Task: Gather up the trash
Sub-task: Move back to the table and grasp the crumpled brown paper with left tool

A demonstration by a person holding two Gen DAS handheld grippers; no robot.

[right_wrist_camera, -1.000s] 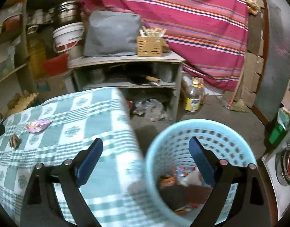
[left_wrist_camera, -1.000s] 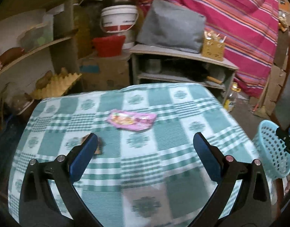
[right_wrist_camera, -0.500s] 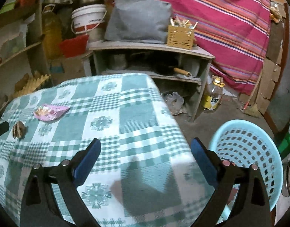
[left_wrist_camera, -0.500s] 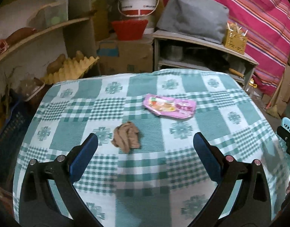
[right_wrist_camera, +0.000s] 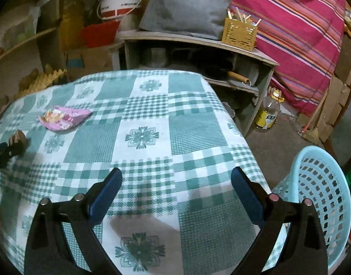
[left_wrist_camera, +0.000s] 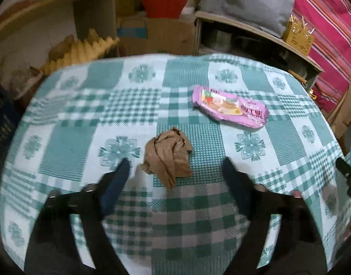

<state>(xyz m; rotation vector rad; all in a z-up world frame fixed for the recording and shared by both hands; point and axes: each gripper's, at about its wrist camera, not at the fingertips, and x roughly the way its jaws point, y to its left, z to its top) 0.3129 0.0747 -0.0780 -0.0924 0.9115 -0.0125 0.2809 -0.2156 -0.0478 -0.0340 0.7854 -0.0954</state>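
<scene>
You are looking at a table under a green-and-white checked tablecloth (left_wrist_camera: 186,217). A crumpled brown paper wad (left_wrist_camera: 168,155) is lying near the cloth's middle, and a pink snack wrapper (left_wrist_camera: 230,106) is lying flat at about two o'clock from it, a little apart. Both are resting directly on the cloth.

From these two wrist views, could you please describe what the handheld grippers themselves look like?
The left gripper and right gripper look alike: each has two black angular arms that fork outward, tipped with flat dark-blue pads. Small round silver pivot pins sit on the arms, with pinkish ones on the right-hand arm. No cables, markings or sleeves are visible. The left one is motion-blurred.
</scene>
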